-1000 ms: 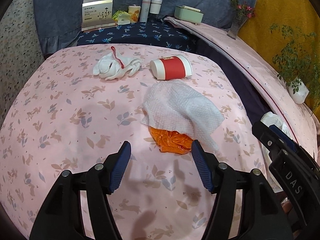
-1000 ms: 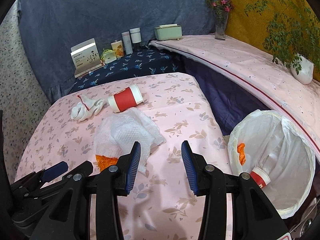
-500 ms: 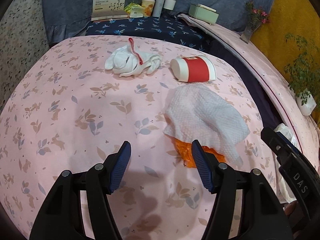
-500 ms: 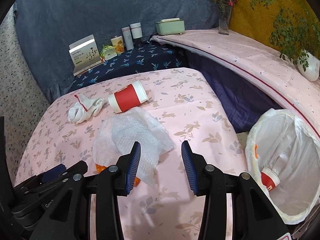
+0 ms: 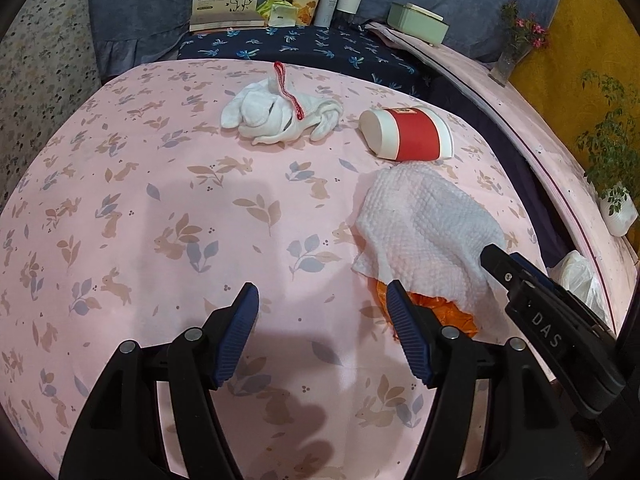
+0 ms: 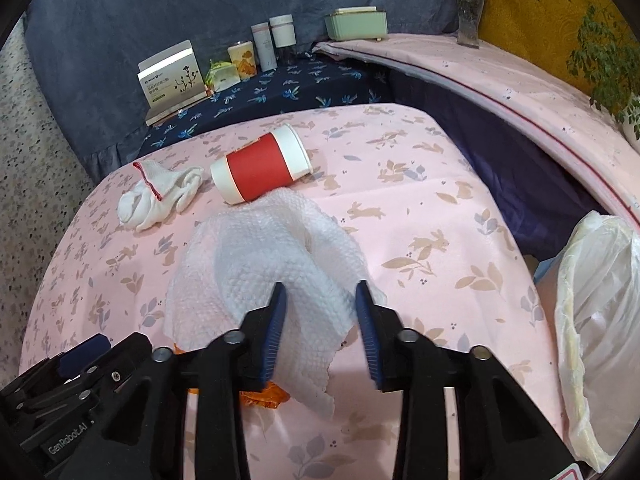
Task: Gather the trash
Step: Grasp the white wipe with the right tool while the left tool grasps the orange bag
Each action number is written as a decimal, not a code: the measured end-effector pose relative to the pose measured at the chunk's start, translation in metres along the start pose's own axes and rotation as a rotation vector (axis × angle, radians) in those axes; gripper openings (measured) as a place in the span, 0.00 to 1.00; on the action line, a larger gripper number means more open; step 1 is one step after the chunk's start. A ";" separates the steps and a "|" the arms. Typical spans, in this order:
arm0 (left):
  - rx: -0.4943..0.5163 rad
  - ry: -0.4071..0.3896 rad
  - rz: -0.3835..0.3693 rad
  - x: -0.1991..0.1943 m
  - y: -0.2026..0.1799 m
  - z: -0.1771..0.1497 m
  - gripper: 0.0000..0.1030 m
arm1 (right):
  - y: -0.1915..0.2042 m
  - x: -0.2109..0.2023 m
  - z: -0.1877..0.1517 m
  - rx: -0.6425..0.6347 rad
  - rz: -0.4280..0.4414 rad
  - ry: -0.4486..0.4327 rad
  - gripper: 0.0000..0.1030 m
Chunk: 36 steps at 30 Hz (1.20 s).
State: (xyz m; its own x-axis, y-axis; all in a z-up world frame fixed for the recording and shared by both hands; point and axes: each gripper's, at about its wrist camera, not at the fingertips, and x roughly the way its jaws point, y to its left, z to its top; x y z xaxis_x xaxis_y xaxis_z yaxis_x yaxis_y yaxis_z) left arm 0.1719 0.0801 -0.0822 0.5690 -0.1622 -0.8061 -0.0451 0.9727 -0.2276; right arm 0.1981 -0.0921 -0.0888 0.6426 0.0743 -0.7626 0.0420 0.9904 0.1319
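Observation:
A white paper towel (image 5: pixel 424 232) (image 6: pixel 264 264) lies crumpled on the pink cloth, over an orange wrapper (image 5: pixel 440 312) (image 6: pixel 272 394). My right gripper (image 6: pixel 321 292) straddles the towel's near fold; its jaws are closing with the towel between them, still flat on the cloth. My left gripper (image 5: pixel 322 292) hovers open over bare cloth, jaws opening slightly, its right finger beside the orange wrapper. Behind lie a red-and-white paper cup (image 5: pixel 412 138) (image 6: pixel 256 170) on its side and a white glove (image 5: pixel 272 116) (image 6: pixel 160 196) with red trim.
A white-lined trash bag (image 6: pixel 596 320) (image 5: pixel 576 276) stands open off the table's right edge. On the dark blue shelf behind are a card box (image 5: pixel 226 0), bottles (image 5: pixel 340 4) and a green box (image 5: pixel 416 24). A vase and a potted plant (image 5: pixel 612 200) sit on the right ledge.
My right gripper has come down and forward onto the paper towel and its jaws have narrowed around it. My left gripper has shifted left, so the towel and wrapper now lie to its right.

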 end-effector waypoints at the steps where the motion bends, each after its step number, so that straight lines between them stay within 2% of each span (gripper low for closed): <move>1: 0.000 0.005 -0.001 0.001 0.000 -0.001 0.61 | 0.000 0.001 0.000 -0.001 0.006 0.011 0.06; 2: 0.001 0.009 0.001 0.003 -0.001 -0.001 0.61 | -0.001 0.001 0.000 0.002 0.018 0.017 0.03; 7: 0.009 0.017 -0.001 0.004 -0.007 -0.004 0.61 | -0.003 -0.024 0.009 0.019 0.057 -0.041 0.02; 9: 0.014 0.015 -0.001 0.003 -0.011 -0.004 0.67 | -0.002 -0.039 0.016 0.018 0.072 -0.074 0.02; 15: 0.046 0.009 -0.011 -0.002 -0.029 -0.007 0.70 | -0.005 -0.080 0.039 0.042 0.105 -0.167 0.02; 18: 0.056 0.005 -0.034 -0.003 -0.040 -0.008 0.77 | -0.008 -0.094 0.049 0.050 0.108 -0.197 0.02; 20: 0.074 0.006 -0.056 -0.004 -0.051 -0.009 0.77 | -0.012 -0.101 0.054 0.055 0.108 -0.215 0.02; 24: 0.122 0.016 -0.079 0.000 -0.075 -0.011 0.78 | -0.023 -0.116 0.062 0.076 0.097 -0.252 0.02; 26: 0.140 0.022 -0.076 0.005 -0.087 -0.011 0.78 | -0.030 -0.120 0.062 0.076 0.065 -0.268 0.02; 30: 0.144 0.041 -0.082 0.017 -0.103 -0.009 0.78 | -0.049 -0.126 0.050 0.074 -0.003 -0.277 0.02; 36: 0.158 0.058 -0.057 0.037 -0.121 -0.006 0.76 | -0.090 -0.125 0.024 0.127 -0.054 -0.247 0.02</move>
State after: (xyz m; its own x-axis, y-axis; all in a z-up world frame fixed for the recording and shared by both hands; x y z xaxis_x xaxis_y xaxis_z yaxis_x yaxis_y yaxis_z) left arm 0.1934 -0.0448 -0.0881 0.5184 -0.2225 -0.8257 0.1180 0.9749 -0.1886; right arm 0.1326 -0.1935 0.0104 0.8034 -0.0246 -0.5949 0.1667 0.9685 0.1850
